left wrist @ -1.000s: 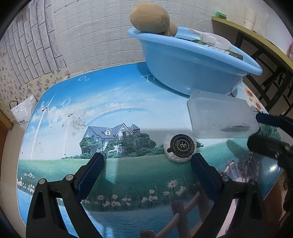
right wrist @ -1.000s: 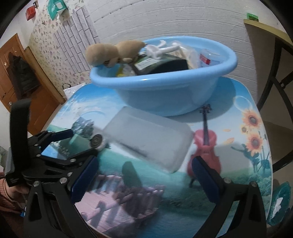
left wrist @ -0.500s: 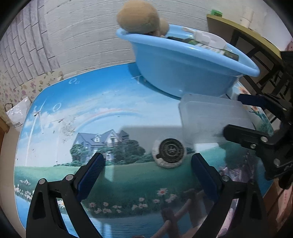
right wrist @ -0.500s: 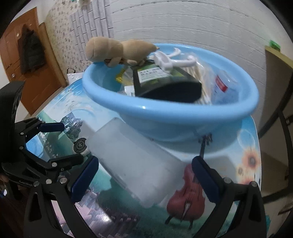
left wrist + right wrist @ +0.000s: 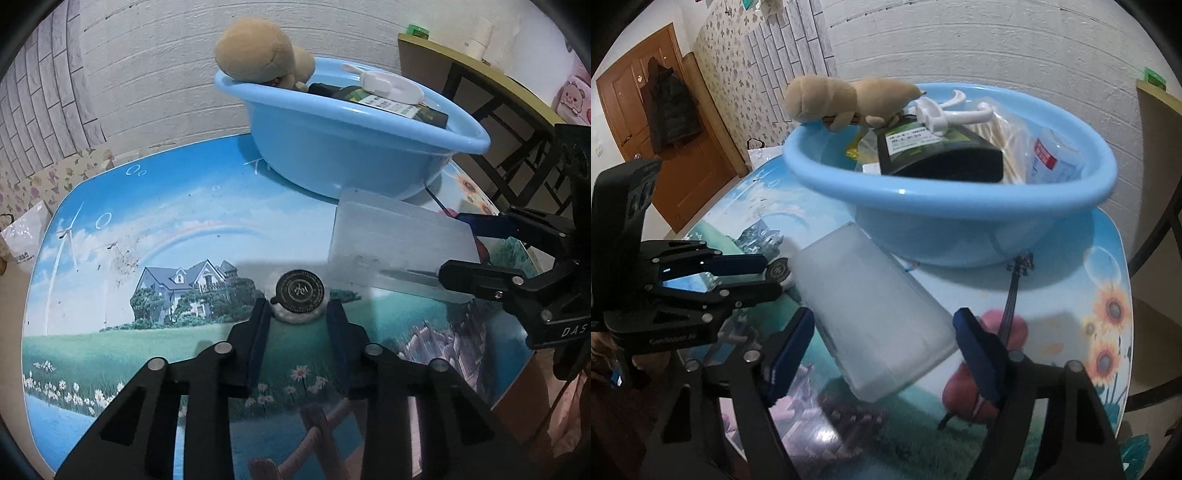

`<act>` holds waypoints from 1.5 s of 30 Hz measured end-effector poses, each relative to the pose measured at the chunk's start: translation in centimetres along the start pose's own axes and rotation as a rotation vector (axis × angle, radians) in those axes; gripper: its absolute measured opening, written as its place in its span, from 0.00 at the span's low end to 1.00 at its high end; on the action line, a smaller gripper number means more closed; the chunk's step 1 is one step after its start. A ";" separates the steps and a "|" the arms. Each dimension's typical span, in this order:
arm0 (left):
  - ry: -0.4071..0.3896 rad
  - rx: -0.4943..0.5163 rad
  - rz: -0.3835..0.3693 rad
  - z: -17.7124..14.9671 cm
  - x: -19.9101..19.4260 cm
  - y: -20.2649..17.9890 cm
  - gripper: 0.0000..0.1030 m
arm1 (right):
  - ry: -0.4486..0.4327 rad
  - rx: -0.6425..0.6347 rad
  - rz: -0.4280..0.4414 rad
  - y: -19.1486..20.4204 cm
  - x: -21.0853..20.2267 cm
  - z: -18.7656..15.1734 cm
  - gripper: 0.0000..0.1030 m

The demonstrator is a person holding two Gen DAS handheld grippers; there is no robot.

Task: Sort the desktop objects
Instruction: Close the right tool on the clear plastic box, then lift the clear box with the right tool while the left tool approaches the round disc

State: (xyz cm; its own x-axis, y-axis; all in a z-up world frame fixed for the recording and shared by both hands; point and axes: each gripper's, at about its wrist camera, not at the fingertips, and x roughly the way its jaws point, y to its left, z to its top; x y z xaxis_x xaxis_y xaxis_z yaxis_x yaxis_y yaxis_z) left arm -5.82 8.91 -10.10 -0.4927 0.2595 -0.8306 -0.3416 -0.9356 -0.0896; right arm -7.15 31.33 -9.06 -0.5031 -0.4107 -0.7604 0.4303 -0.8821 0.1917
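While the left gripper closes its jaws on the small round tin lying on the table, the right gripper straddles the frosted plastic box, jaws closing, pads not quite touching, just before the blue basin.

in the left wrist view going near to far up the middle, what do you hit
left gripper → round tin its fingers are closing on → blue basin → plush toy on its rim

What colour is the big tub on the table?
The tub is light blue, clearest in the right wrist view.
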 end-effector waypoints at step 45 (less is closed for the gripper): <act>-0.011 0.040 0.069 0.2 0.7 -0.9 0.48 | -0.012 0.098 -0.129 -0.5 -3.6 -4.9 0.61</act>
State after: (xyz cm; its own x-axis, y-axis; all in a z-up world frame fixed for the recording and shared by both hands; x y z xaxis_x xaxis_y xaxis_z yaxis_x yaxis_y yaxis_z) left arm -6.05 9.94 -10.46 -0.5246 0.1974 -0.8281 -0.3382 -0.9410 -0.0100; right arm -1.87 34.40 -9.43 -0.5584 -0.2951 -0.7753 0.2872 -0.9456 0.1531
